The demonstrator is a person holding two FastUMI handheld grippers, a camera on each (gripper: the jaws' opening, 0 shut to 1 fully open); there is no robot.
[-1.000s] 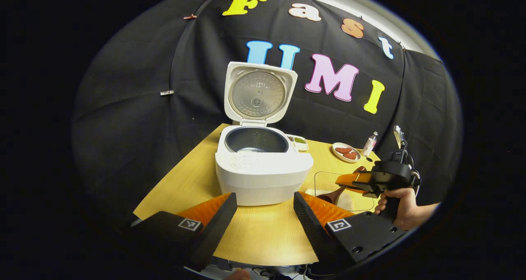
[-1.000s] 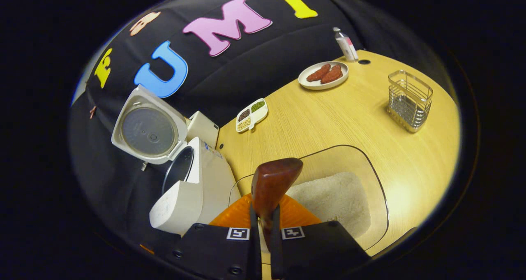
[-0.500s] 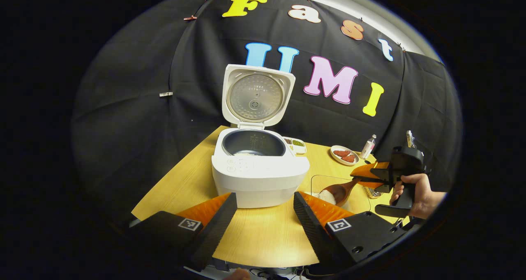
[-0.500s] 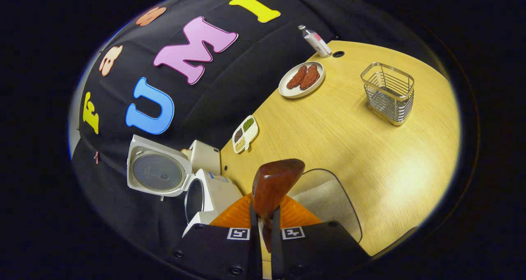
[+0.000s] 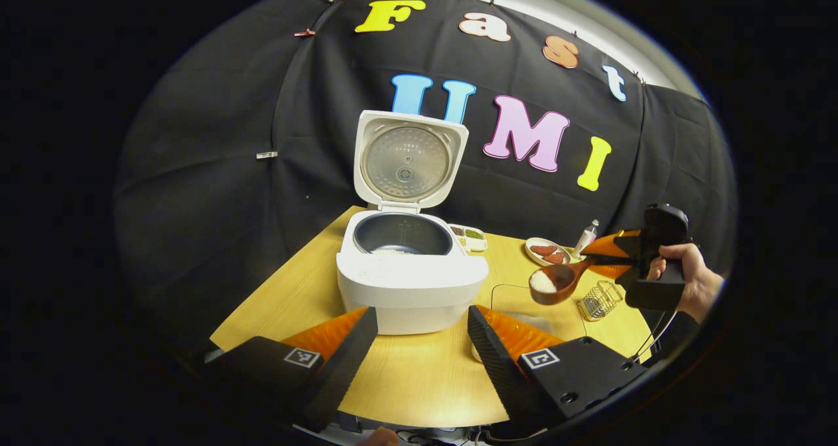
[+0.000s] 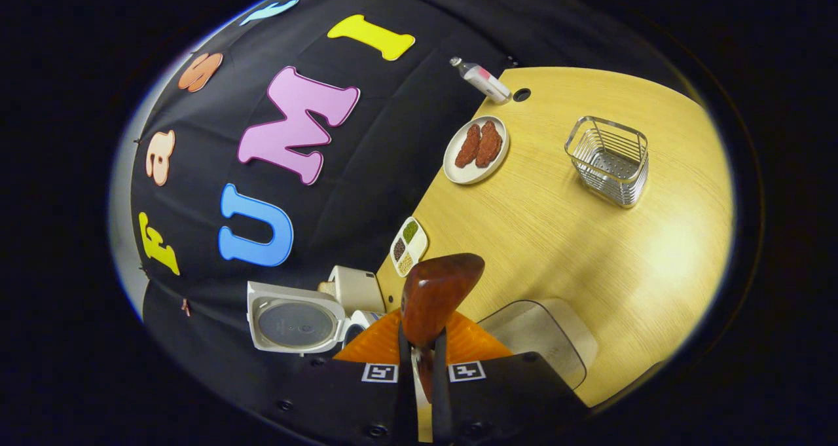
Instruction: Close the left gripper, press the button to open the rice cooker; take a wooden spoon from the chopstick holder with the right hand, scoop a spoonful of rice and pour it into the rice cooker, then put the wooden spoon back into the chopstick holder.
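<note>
Right gripper (image 6: 419, 374) fingers clamp the wooden spoon (image 5: 556, 281), rice in its bowl, above the table (image 5: 419, 374). Left gripper (image 5: 419, 341) fingers wide apart, empty. Rice cooker (image 5: 409, 272) open; its markings illegible.

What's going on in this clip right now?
The right gripper is shut on the handle of a brown wooden spoon, held in the air with a scoop of white rice, right of the white rice cooker, whose lid stands open. The left gripper hangs open and empty before the cooker. The wire chopstick holder stands empty on the wooden table.
</note>
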